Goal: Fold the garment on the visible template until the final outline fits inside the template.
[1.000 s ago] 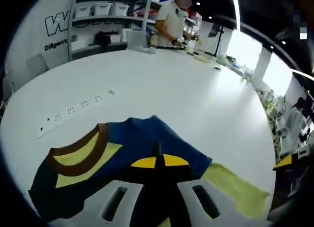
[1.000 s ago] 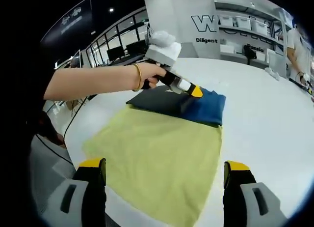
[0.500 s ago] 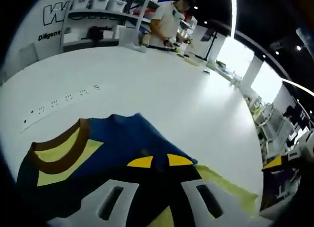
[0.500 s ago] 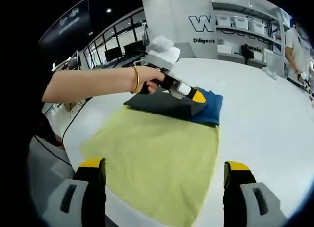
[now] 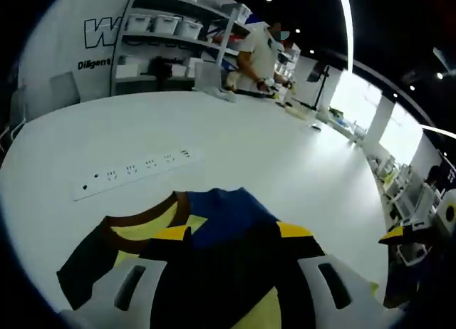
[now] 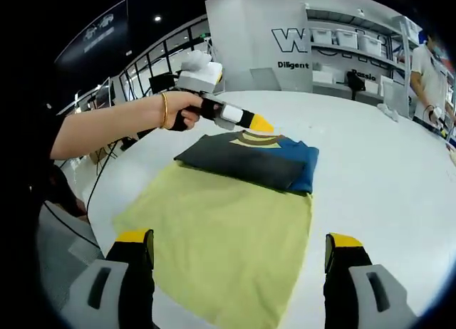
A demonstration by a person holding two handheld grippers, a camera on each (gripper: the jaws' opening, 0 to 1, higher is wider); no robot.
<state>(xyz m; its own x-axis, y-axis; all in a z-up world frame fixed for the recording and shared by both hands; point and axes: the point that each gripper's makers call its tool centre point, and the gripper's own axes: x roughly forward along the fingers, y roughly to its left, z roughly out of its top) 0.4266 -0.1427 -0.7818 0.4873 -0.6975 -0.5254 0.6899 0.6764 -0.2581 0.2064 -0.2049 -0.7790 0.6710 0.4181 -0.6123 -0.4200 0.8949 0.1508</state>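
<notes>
My two tongs, left (image 6: 261, 123) and right (image 6: 239, 256), gape over a white table (image 6: 377, 165) before storage shelves (image 5: 167, 48).

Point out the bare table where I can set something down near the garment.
White table is bare beside the folded garment and yellow template, and between the garment and power strip. Crowded: the template's far end, under the garment, with the left hand-held gripper above.

Garment (image 6: 249, 158) on template's (image 6: 221, 243) far end; left gripper (image 6: 260, 123) above.
</notes>
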